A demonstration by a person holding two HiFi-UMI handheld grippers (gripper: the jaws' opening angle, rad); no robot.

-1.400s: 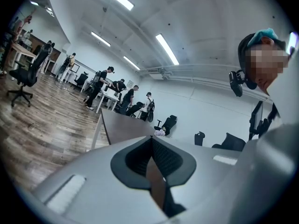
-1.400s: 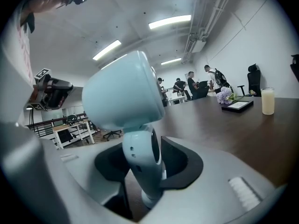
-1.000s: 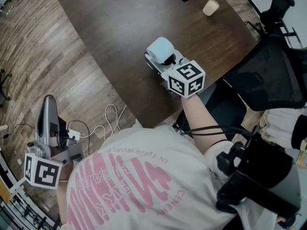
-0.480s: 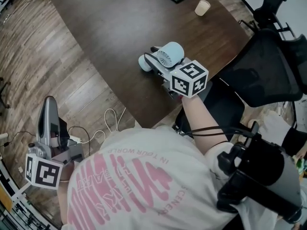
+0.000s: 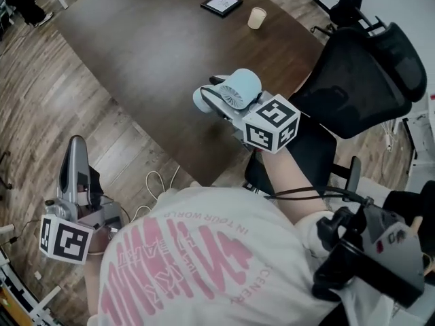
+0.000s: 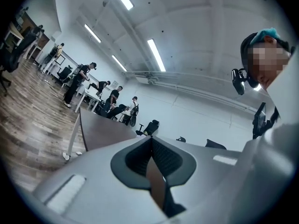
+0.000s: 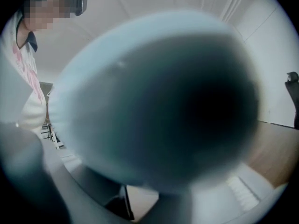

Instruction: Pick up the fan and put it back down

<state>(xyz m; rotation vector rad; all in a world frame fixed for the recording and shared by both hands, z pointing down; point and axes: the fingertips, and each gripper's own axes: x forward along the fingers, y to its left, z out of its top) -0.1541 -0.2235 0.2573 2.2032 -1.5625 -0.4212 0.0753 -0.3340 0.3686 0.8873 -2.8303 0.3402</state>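
Note:
The fan (image 5: 234, 89) is small and light blue, with a round head and a round base. It hangs tilted above the near edge of the dark table (image 5: 136, 39). My right gripper (image 5: 221, 106) is shut on it from the near side, and its jaws have just been closing on the fan. In the right gripper view the fan (image 7: 154, 101) is blurred and fills nearly the whole picture, hiding the fingertips. My left gripper (image 5: 74, 148) is low at the left over the wood floor, away from the table. Its jaws (image 6: 150, 148) are shut with nothing between them.
A paper cup (image 5: 257, 17) and a framed card (image 5: 221, 3) sit at the table's far end. A black mesh chair (image 5: 360, 73) stands right of the table. White cables (image 5: 158, 175) lie on the floor near the table edge. People stand far off (image 6: 77, 80).
The right gripper has risen with the fan, which has left the tabletop and now hangs tilted above it. The left gripper has hardly moved.

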